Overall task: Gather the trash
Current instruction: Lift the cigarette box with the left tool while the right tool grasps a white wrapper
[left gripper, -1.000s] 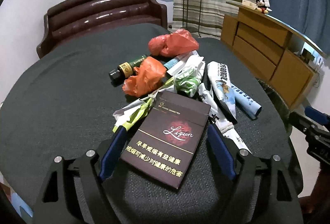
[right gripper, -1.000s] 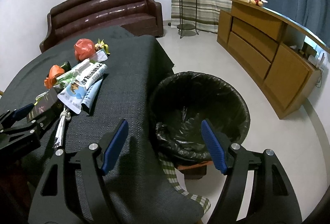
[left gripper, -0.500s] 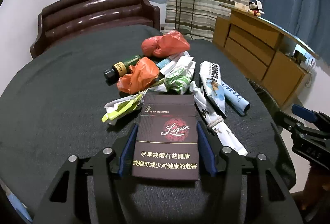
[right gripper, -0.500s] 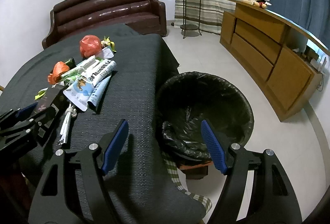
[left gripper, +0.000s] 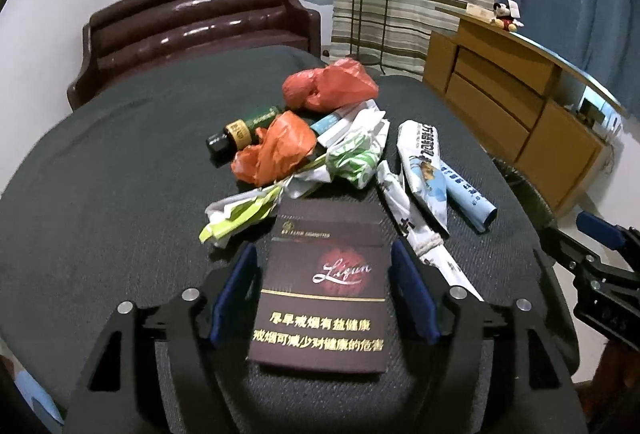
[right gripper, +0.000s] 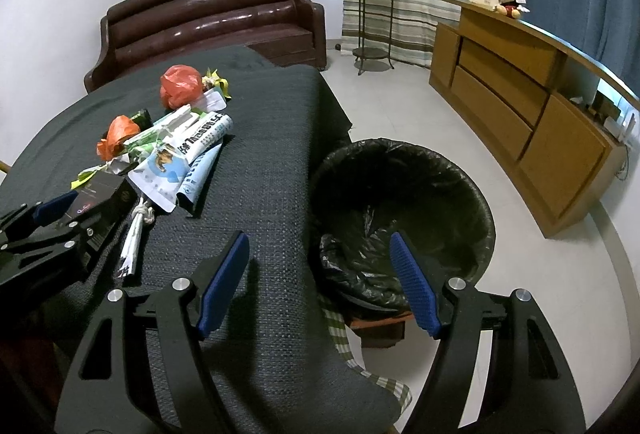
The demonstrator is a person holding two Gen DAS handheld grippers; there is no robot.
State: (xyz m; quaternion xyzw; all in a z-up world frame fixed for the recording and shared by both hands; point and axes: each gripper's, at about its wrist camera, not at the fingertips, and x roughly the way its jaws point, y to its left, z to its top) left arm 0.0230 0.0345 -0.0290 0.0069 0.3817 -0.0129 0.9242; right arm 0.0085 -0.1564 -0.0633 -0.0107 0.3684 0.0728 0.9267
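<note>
On the dark woven tablecloth (left gripper: 100, 170), a flat maroon cigarette pack (left gripper: 326, 286) lies between the left gripper (left gripper: 322, 294)'s blue pads, whose jaws have just been opening a little; small gaps show either side, so it is released, not clenched. Behind it lies the remaining trash: crumpled orange plastic bags (left gripper: 276, 152), glossy wrappers (left gripper: 424, 170), a small dark bottle (left gripper: 240, 130). The right gripper (right gripper: 318, 284) hangs open and empty near the black-lined bin (right gripper: 400, 210), probably waiting beside the drop-off.

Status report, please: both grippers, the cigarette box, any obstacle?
Left hand-held gripper: jaws just opening, cigarette box between them, not pressed. Right hand-held gripper: open, empty. Path to the bin looks free.
</note>
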